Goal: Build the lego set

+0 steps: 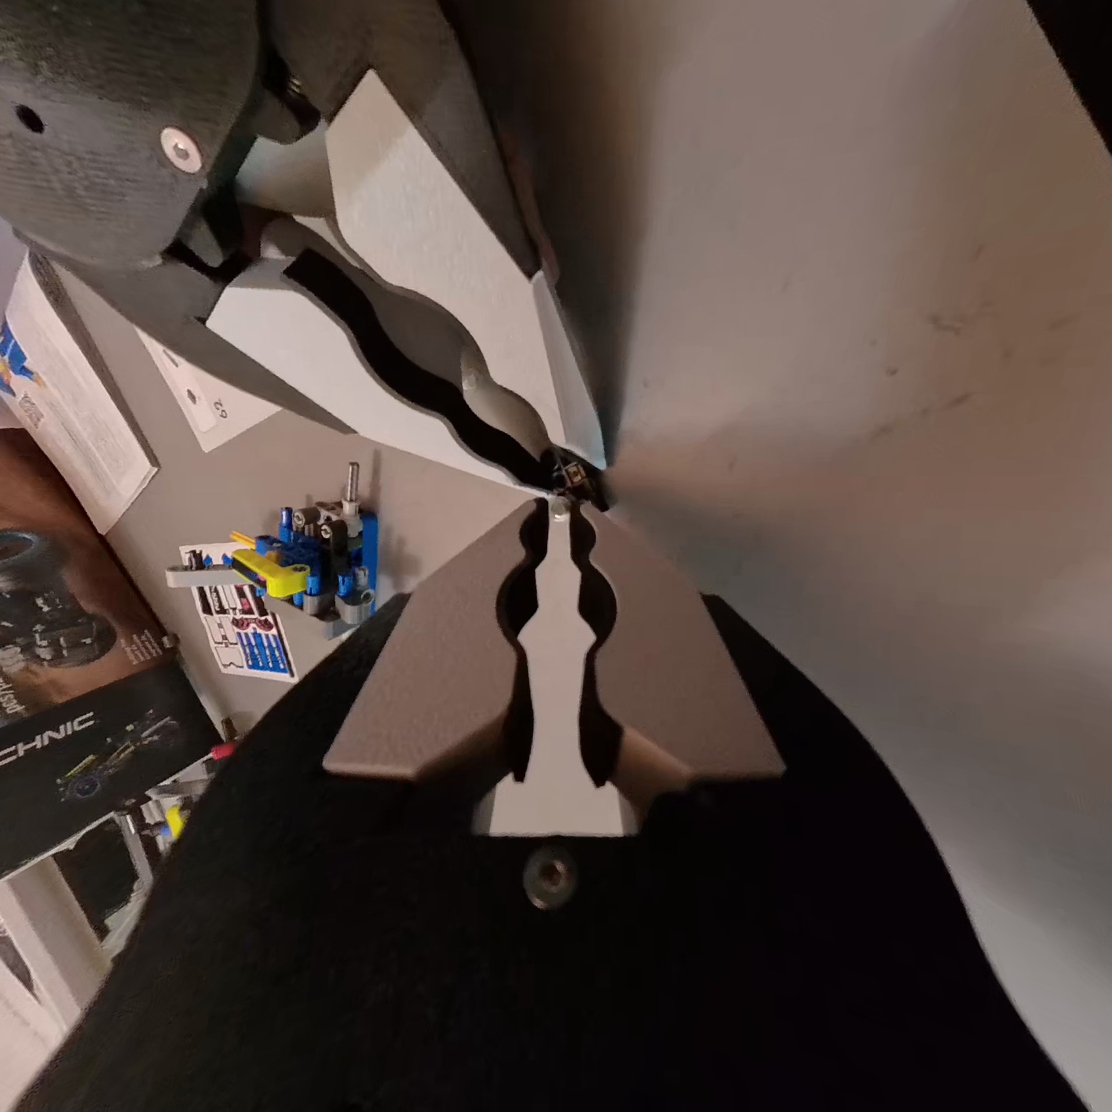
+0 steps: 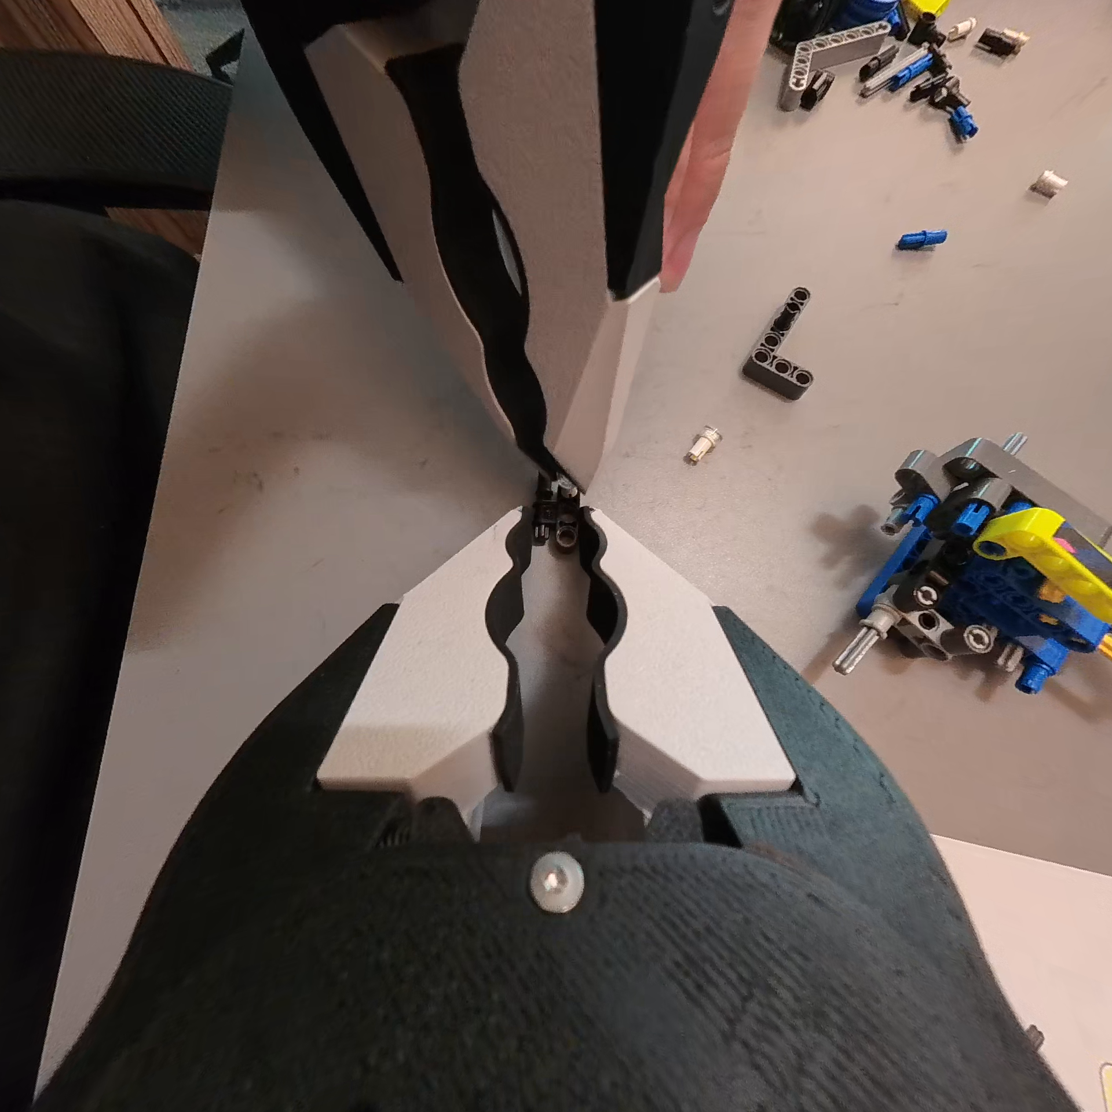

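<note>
My two grippers meet tip to tip above the grey table [image 2: 301,421]. My right gripper [image 2: 556,518] is shut on a small black connector [image 2: 550,522]; it enters the left wrist view [image 1: 579,470] from the upper left. My left gripper [image 1: 558,506] is shut on a tiny light-grey pin [image 1: 559,510]; it comes from the top in the right wrist view [image 2: 559,474]. The pin touches the black connector [image 1: 574,478]. The partial blue, grey and yellow build [image 2: 993,577] lies on the table to the right, apart from both grippers; it also shows in the left wrist view [image 1: 307,565].
Loose parts lie on the table: a black L-beam [image 2: 779,349], a pale pin [image 2: 703,445], a blue pin [image 2: 920,239], a pile [image 2: 890,60] at the far right. A sticker sheet [image 1: 247,626], the set's box [image 1: 72,692] and a booklet [image 1: 66,391] lie left. A hand [image 2: 698,180] holds the left gripper. The tips of both grippers are at nearly the same place.
</note>
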Action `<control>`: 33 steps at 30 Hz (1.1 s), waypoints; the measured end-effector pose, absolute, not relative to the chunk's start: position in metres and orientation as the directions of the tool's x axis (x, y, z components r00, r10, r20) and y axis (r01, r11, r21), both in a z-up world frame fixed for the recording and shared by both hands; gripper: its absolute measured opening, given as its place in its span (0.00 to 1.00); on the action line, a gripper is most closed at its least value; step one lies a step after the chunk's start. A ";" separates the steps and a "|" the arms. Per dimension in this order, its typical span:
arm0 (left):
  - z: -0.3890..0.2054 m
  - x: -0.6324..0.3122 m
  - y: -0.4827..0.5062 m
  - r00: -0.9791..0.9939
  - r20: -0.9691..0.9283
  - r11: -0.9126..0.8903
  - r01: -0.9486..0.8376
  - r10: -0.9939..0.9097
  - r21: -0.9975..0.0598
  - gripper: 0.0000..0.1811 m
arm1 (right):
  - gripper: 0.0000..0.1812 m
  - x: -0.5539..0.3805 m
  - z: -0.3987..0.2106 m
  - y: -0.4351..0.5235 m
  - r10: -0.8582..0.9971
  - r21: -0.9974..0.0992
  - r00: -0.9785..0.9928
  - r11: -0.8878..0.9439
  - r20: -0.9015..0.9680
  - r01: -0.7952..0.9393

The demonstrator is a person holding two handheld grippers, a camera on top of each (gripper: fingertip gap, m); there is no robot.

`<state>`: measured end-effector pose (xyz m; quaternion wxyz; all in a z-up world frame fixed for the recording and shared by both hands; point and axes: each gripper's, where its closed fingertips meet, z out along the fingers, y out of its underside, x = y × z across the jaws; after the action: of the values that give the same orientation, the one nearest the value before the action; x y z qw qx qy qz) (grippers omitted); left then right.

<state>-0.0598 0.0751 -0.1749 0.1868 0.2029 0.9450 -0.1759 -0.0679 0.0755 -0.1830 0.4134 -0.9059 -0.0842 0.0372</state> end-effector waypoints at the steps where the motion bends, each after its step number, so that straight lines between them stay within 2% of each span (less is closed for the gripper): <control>1: -0.175 -0.060 0.075 -0.852 -0.419 0.856 0.444 0.313 -0.263 0.02 | 0.08 -0.068 -0.183 0.075 0.183 -0.755 0.983 -0.644 0.004 0.123; 5: -0.175 -0.060 0.074 -0.861 -0.408 0.857 0.435 0.305 -0.277 0.02 | 0.08 -0.068 -0.183 0.075 0.183 -0.755 0.983 -0.644 0.005 0.124; 9: -0.176 -0.060 0.075 -0.841 -0.428 0.861 0.454 0.331 -0.226 0.02 | 0.08 -0.068 -0.183 0.075 0.183 -0.755 0.983 -0.644 0.000 0.120; 16: -0.176 -0.060 0.075 -0.835 -0.456 0.874 0.438 0.309 -0.210 0.02 | 0.08 -0.068 -0.183 0.075 0.183 -0.755 0.983 -0.645 -0.002 0.119; 19: -0.176 -0.059 0.075 -0.825 -0.467 0.888 0.433 0.320 -0.157 0.02 | 0.08 -0.068 -0.183 0.075 0.183 -0.755 0.983 -0.645 -0.002 0.119; 23: -0.176 -0.060 0.075 -0.865 -0.431 0.899 0.378 0.258 -0.222 0.02 | 0.08 -0.068 -0.183 0.075 0.183 -0.755 0.983 -0.645 0.000 0.120; 26: -0.176 -0.060 0.075 -0.850 -0.442 0.899 0.399 0.287 -0.182 0.02 | 0.08 -0.068 -0.183 0.075 0.183 -0.755 0.983 -0.645 0.000 0.120; 30: -0.176 -0.060 0.074 -0.936 -0.320 0.913 0.251 0.144 -0.322 0.02 | 0.08 -0.068 -0.183 0.075 0.183 -0.755 0.983 -0.645 -0.001 0.119; 33: -0.177 -0.061 0.076 -0.966 -0.246 0.913 0.169 0.079 -0.371 0.02 | 0.08 -0.068 -0.183 0.075 0.186 -0.755 0.983 -0.644 0.002 0.123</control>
<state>-0.0612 0.0764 -0.1775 0.1135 0.0637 0.9714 -0.1986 -0.0682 0.0753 -0.1831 0.4134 -0.9058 -0.0853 0.0379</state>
